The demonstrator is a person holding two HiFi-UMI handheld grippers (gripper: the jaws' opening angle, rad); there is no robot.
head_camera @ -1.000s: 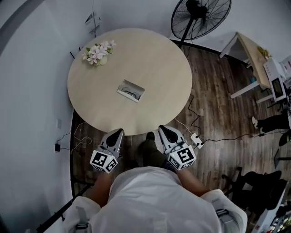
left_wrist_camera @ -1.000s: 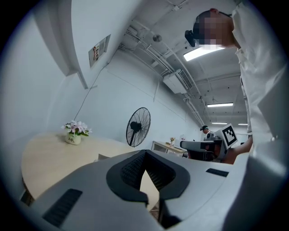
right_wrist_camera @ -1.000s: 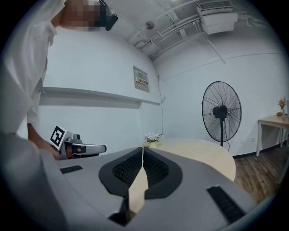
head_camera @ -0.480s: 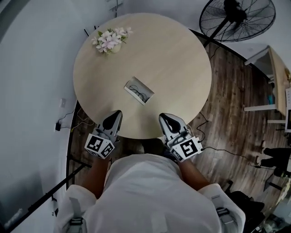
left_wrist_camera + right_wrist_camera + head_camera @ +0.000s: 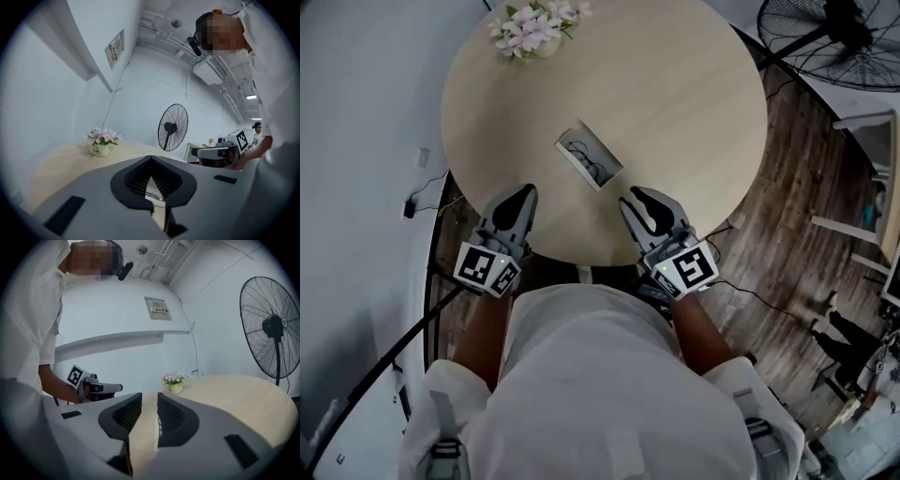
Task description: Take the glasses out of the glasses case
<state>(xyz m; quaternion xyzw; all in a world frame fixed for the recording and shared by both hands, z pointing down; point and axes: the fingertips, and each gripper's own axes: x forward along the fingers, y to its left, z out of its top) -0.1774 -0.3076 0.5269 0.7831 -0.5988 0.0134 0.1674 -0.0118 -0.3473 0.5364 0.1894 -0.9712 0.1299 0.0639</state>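
An open white glasses case (image 5: pixel 591 157) lies on the round wooden table (image 5: pixel 675 94), a little in from its near edge. Dark-framed glasses (image 5: pixel 584 156) rest inside it. My left gripper (image 5: pixel 521 192) hovers over the table's near edge, to the lower left of the case, its jaws closed together on nothing. My right gripper (image 5: pixel 639 199) is to the lower right of the case, its jaws a narrow slit apart and empty. In the left gripper view, part of the case (image 5: pixel 154 193) shows behind the meeting tips (image 5: pixel 151 159). The right gripper view shows a gap between the pads (image 5: pixel 149 397).
A small pot of pink flowers (image 5: pixel 532 28) stands at the table's far left edge. A standing fan (image 5: pixel 844 37) is on the wooden floor beyond the table at right. Cables and a power strip lie on the floor near the table. A wall runs along the left.
Both grippers have moved forward from the floor side to the table's near edge, closer to the case. The head view has shifted, so the table appears nearer. The case has not moved.
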